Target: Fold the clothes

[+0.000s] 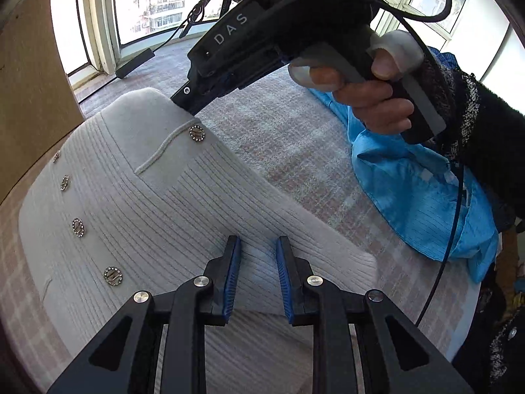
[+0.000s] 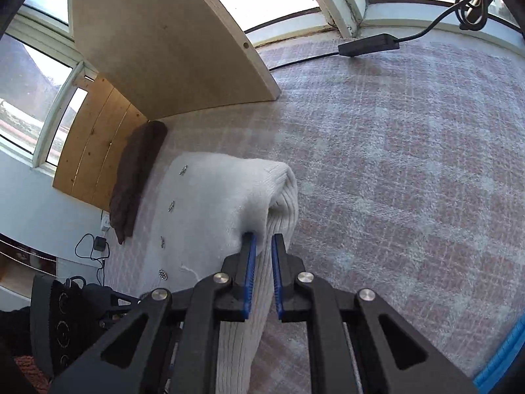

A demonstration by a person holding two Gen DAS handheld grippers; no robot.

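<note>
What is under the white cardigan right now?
The white cardigan lies on the checked bedspread, visible all around it. Whatever is directly beneath the cardigan's folded layers is covered.

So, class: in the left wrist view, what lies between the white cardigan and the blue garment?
Only bare checked blanket separates the cardigan from the blue garment; nothing else lies there in the left wrist view.

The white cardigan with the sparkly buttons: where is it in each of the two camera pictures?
Left wrist view: the cardigan fills the lower left, buttons in a column along its left side, its ribbed sleeve running under the left gripper.
Right wrist view: the cardigan sits centre-left, its folded edge at the right gripper.
Shared landmark: the black adapter on the checked cloth near the windows.
</note>
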